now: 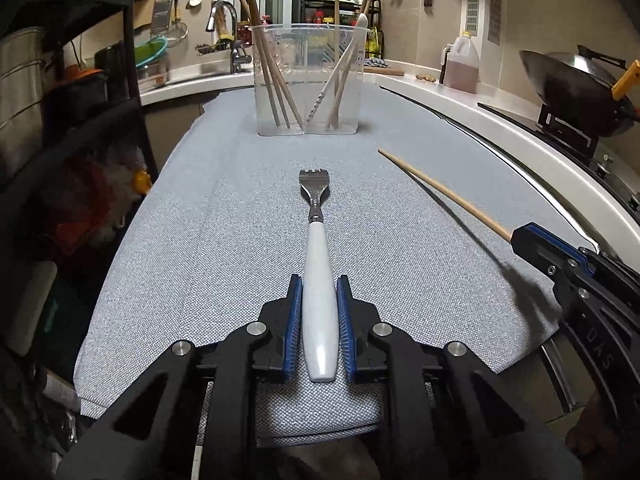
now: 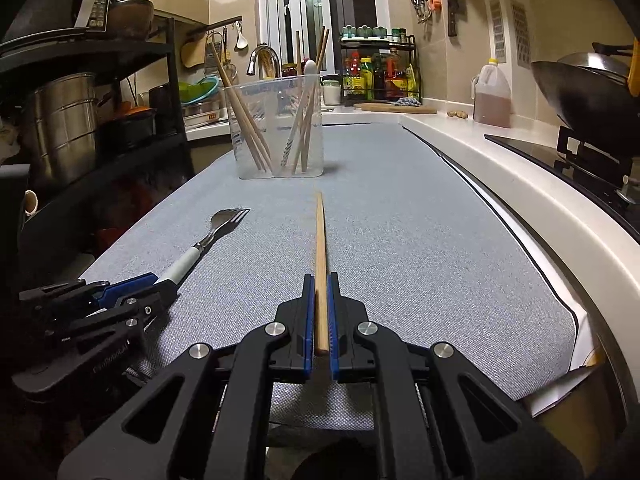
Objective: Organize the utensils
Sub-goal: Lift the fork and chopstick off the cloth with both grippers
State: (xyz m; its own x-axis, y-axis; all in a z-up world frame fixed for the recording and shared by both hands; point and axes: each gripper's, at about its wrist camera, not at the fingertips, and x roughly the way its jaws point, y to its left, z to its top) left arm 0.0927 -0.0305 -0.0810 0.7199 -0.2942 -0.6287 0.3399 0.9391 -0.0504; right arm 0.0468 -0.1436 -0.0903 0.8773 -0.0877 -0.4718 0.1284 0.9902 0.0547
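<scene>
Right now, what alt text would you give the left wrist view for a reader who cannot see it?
The left gripper is clamped on the white handle of a fork lying on a grey cloth, tines pointing at a clear container of chopsticks. At right, the right gripper holds a wooden chopstick.

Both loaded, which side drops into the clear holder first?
Probably right. The right hand-held gripper is shut on the chopstick, which is lifted and points almost at the clear holder. The left hand-held gripper has clamped the fork, whose head looks low over the cloth.
</scene>
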